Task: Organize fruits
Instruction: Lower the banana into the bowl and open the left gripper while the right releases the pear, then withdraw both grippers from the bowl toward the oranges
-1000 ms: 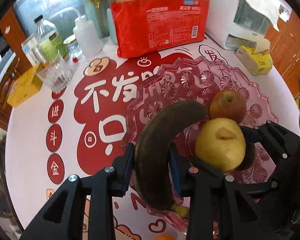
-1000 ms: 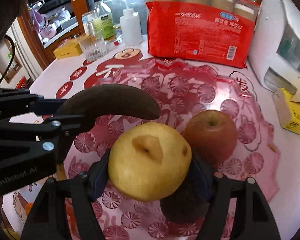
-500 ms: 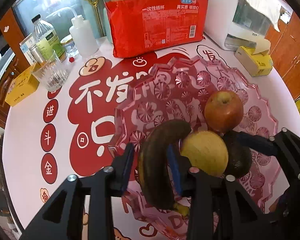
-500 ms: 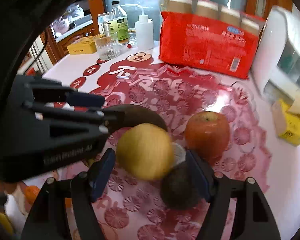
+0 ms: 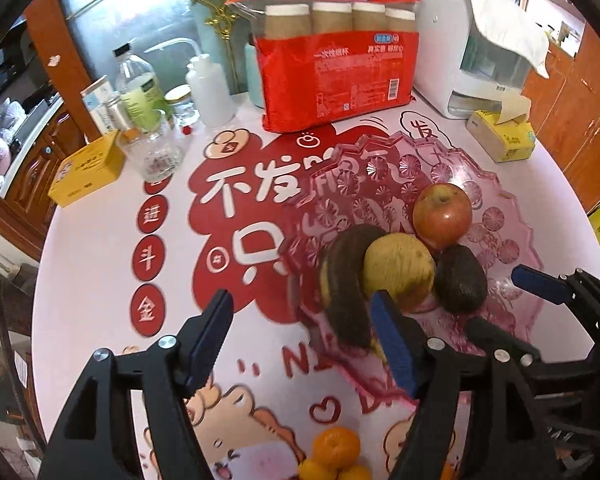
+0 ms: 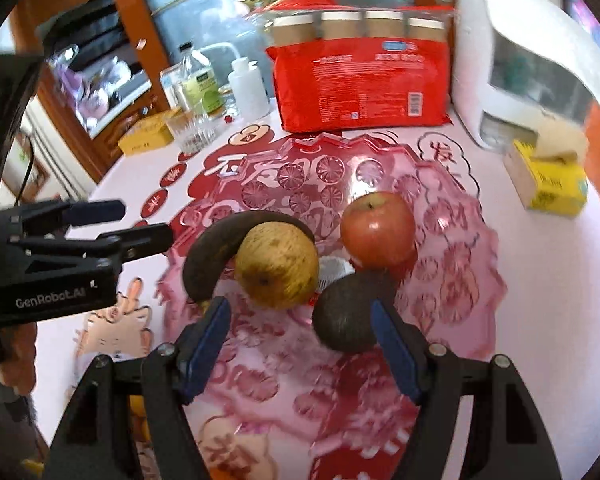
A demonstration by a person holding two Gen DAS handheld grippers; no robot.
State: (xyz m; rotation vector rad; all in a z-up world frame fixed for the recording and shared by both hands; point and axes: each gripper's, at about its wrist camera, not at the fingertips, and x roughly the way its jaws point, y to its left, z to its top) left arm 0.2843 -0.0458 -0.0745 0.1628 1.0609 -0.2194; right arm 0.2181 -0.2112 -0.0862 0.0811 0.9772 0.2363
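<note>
My left gripper (image 5: 300, 340) has just been opening and holds nothing; my right gripper (image 6: 300, 340) is open too. The banana (image 5: 346, 284) lies at nine o'clock in the dish (image 5: 512, 216), against the pear (image 5: 398, 272). I fear it slides over the low rim, or my finger knocks it.

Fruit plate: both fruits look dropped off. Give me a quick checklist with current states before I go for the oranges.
1. Left gripper empty: ok. Its jaws have just been opening, and the overripe banana lies beyond them on the pink glass plate.
2. Right gripper empty: ok, jaws apart, nothing between the pads.
3. Pear settled: ok, resting on the plate against the banana.
4. Apple and avocado on the plate: ok.
5. Oranges reachable: cannot tell, only partly visible at the bottom edge of the left wrist view, off the plate.
6. Banana fully inside the rim: cannot tell, its stem end sits near the plate's edge.
</note>
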